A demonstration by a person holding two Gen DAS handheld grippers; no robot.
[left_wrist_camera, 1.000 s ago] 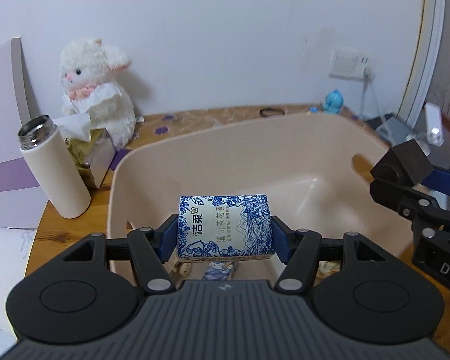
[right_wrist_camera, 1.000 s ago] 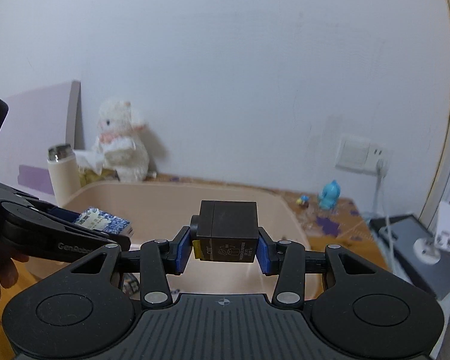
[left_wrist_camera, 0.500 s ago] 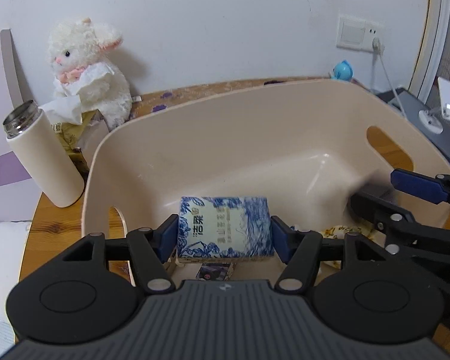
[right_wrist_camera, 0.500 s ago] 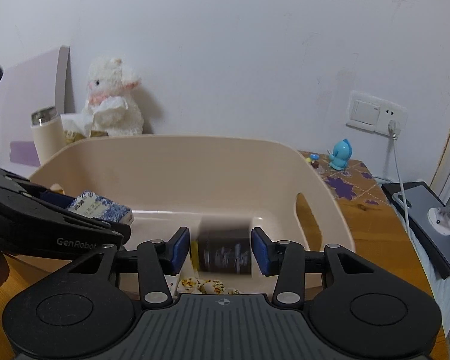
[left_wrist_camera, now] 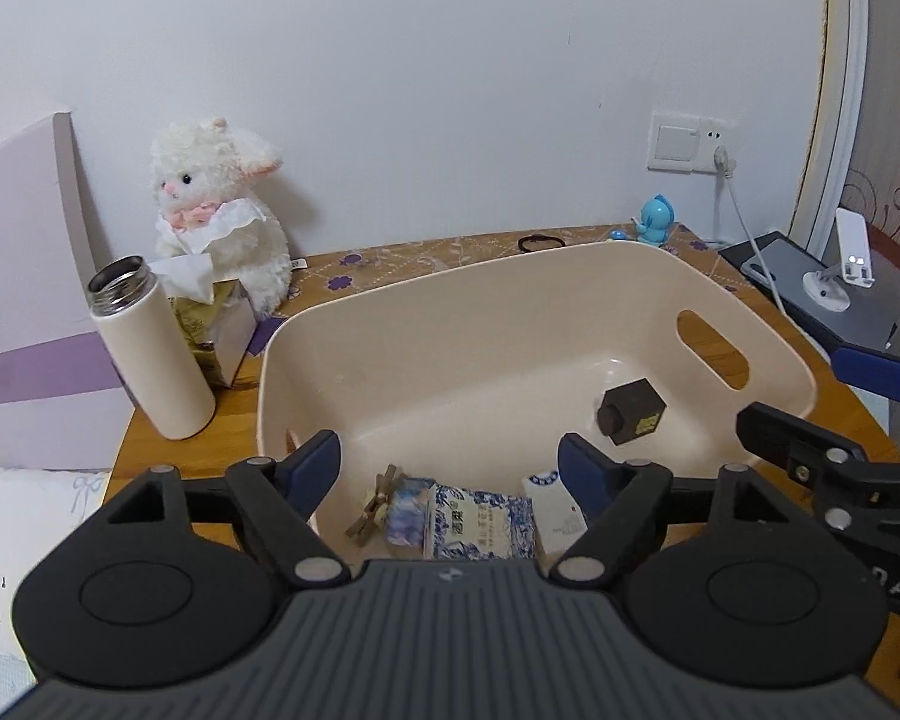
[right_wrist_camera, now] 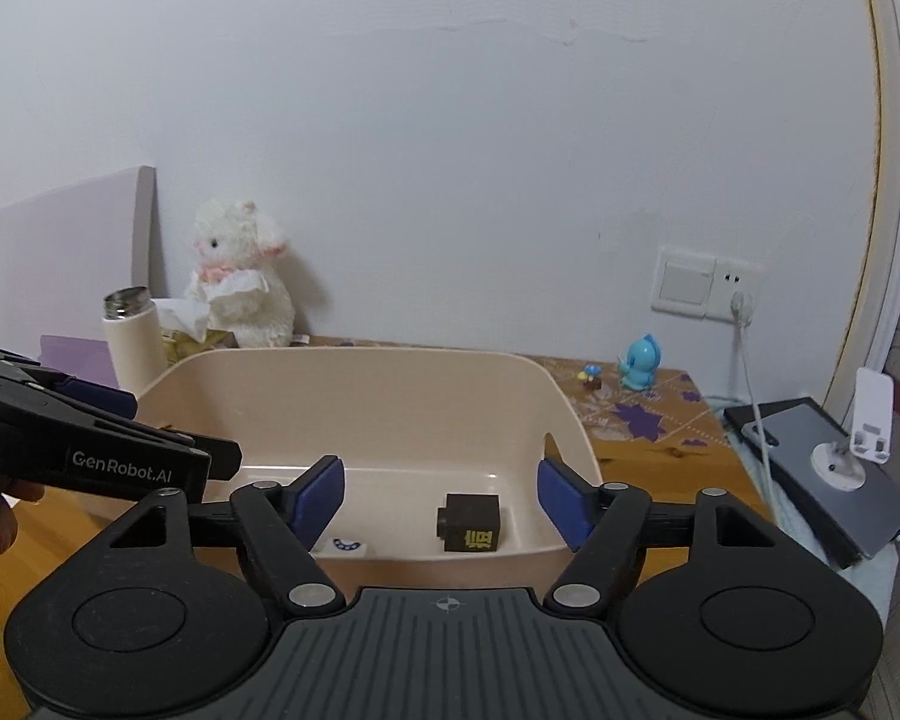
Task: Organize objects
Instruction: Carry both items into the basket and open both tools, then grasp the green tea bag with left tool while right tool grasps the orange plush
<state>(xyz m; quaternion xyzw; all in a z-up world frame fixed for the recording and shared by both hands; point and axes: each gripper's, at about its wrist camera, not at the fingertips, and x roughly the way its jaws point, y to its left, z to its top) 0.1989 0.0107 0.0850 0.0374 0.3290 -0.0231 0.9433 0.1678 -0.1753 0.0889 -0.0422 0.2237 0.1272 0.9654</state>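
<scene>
A beige plastic bin (left_wrist_camera: 570, 276) stands on the wooden table; it also shows in the right wrist view (right_wrist_camera: 360, 396). Inside lie a blue-and-white tissue pack (left_wrist_camera: 480, 522), a dark brown box (left_wrist_camera: 630, 411) (right_wrist_camera: 471, 522), a small wooden piece (left_wrist_camera: 375, 501) and a white packet (left_wrist_camera: 555, 501). My left gripper (left_wrist_camera: 450, 468) is open and empty above the bin's near edge. My right gripper (right_wrist_camera: 441, 495) is open and empty above the bin's near right side.
A white flask (left_wrist_camera: 150, 354), a tissue box (left_wrist_camera: 222, 324) and a white plush rabbit (left_wrist_camera: 222, 210) stand left of the bin. A blue figurine (left_wrist_camera: 657, 219), a black hair tie (left_wrist_camera: 539, 243), a wall socket with cable (left_wrist_camera: 690, 144) and a tablet with phone stand (left_wrist_camera: 822, 288) are right.
Both grippers opened. The tissue pack dropped from the left gripper into the bin and the dark box dropped from the right gripper into the bin. Both grippers pulled back and up.
</scene>
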